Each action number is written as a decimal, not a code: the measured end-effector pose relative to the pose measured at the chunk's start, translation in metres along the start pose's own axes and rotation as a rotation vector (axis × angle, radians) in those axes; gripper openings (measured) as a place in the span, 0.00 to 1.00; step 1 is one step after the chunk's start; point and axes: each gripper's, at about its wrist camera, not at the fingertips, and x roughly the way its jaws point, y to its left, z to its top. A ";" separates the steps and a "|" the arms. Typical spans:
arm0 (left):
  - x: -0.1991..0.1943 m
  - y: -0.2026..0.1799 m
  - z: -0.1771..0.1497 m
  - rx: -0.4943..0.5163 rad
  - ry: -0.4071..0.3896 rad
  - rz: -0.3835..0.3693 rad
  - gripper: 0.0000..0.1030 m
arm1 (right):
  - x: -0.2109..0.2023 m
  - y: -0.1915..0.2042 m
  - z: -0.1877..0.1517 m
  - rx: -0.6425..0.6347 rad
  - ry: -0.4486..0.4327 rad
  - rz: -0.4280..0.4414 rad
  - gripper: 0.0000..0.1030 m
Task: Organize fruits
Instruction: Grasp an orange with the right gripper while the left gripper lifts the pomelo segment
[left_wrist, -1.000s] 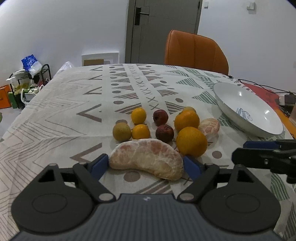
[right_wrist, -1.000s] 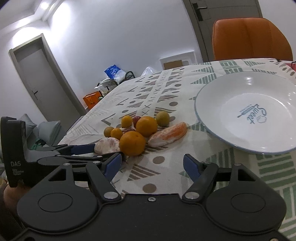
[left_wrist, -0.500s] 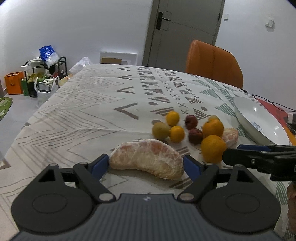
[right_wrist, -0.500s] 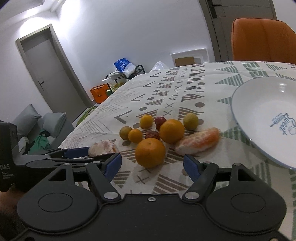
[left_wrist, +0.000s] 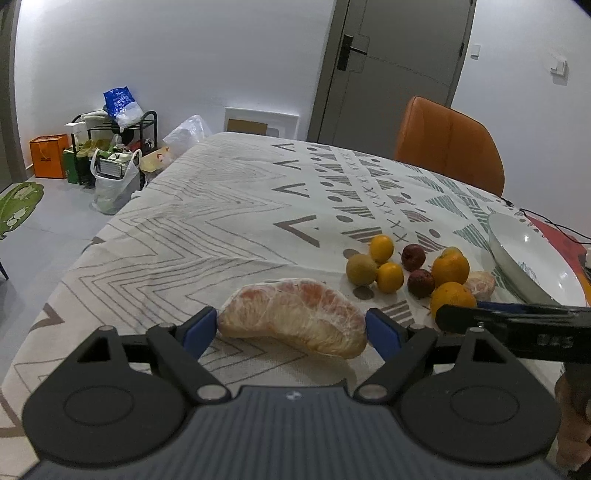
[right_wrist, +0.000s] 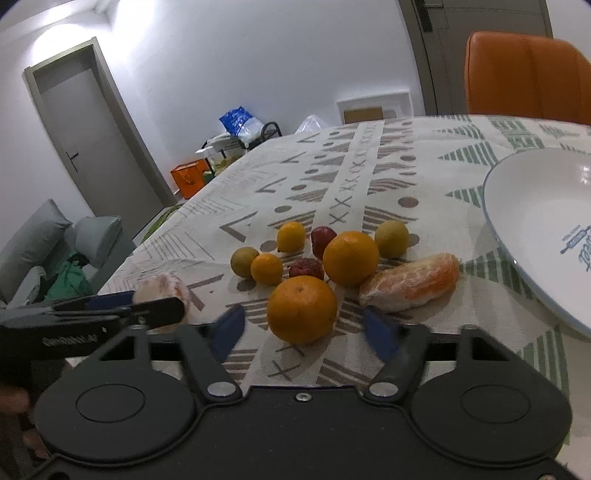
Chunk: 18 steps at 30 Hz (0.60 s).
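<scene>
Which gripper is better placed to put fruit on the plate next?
Right. The right gripper is closing around the nearest orange, with the white plate close on its right. The left gripper grips a pomelo segment but sits farther from the plate, beyond the fruit cluster.

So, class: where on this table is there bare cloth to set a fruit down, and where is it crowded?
Free: the tablecloth left of the fruit pile, out to the table's left edge; also the far stretch toward the orange chair. The white plate is empty. Crowded: the cluster of oranges and small fruits beside the plate, with both hand-held grippers close in front.
</scene>
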 end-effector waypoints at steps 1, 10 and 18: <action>-0.002 0.001 0.000 0.000 -0.004 0.001 0.83 | 0.000 -0.001 0.000 0.003 0.005 0.007 0.37; -0.002 -0.010 0.003 0.016 -0.014 -0.023 0.83 | -0.017 -0.012 -0.005 0.062 -0.031 0.042 0.37; -0.002 -0.028 0.008 0.040 -0.029 -0.052 0.83 | -0.042 -0.024 0.003 0.079 -0.098 0.019 0.37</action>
